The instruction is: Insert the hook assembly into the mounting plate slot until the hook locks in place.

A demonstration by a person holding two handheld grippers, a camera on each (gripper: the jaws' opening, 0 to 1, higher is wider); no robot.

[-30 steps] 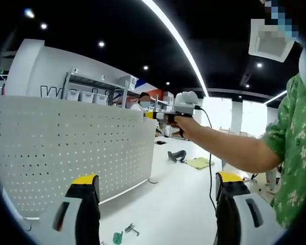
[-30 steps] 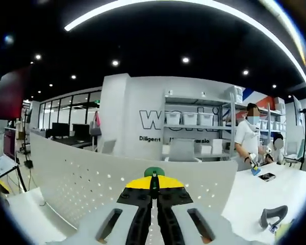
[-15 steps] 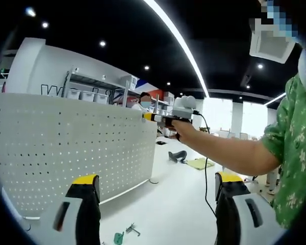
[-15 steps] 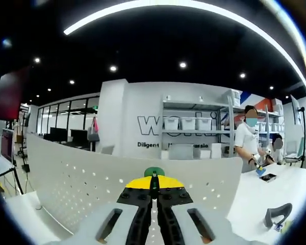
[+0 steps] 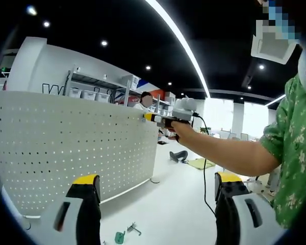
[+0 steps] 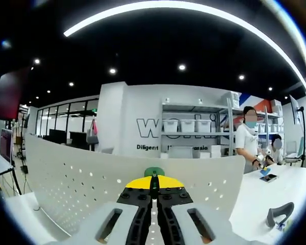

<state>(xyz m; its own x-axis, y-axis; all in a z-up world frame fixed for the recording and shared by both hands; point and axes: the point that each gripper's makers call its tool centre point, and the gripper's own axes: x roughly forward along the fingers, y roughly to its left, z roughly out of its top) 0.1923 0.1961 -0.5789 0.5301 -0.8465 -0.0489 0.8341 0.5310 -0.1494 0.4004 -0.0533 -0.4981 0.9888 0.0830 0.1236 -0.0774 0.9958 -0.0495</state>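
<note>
R claw (image 6: 154, 190) pinches green hook (image 6: 154, 171) before pegboard (image 6: 81, 178); wall reads "Diligent" (image 6: 148, 147).

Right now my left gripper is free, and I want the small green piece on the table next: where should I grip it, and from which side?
Probably the green piece's body, from straight above: it lies on the white table, with a small metal part close beside it, so a sideways approach would likely nudge that. Its finer shape is too small to tell.

White perforated pegboard (image 5: 71, 153), green floral sleeve (image 5: 290, 148), yellow-tipped black jaws.
</note>
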